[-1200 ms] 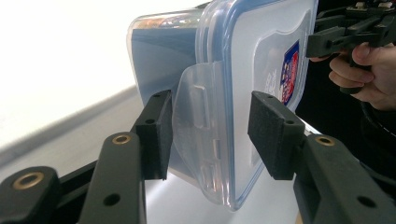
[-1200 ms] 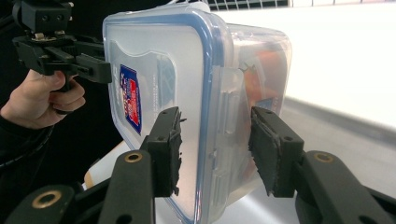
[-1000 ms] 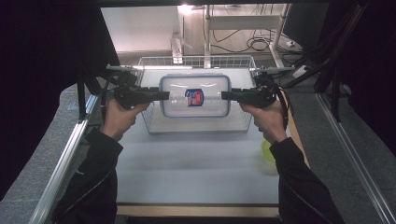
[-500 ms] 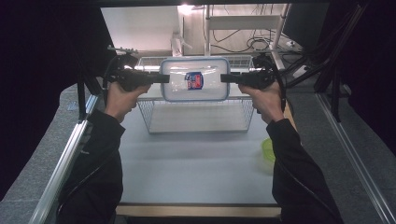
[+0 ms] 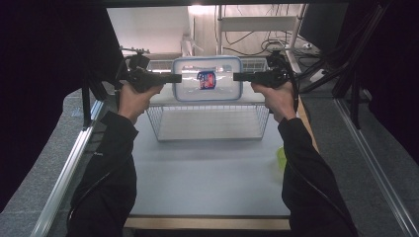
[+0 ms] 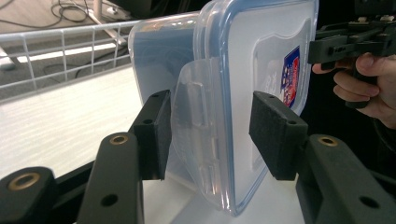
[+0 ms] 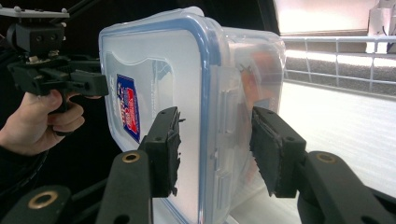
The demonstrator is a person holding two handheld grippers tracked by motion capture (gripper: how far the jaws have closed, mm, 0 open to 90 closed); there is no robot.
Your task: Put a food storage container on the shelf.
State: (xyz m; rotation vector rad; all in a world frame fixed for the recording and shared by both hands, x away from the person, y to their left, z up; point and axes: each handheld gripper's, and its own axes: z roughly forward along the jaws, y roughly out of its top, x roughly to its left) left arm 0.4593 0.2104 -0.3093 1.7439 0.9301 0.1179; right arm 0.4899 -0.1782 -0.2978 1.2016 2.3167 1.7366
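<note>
Above wire basket [image 5: 207, 123], blue-rimmed clear container [image 5: 207, 79]

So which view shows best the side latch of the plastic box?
The left gripper view: the clear latch fills the foreground between that gripper's fingers, its ridges plain. The right gripper view shows the opposite latch edge-on, less clearly. In the high view the box is small and its latches cannot be made out.

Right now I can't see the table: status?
Left gripper, right gripper: jaws clamp container ends. Container aloft over wire basket. Nothing blocking.
</note>
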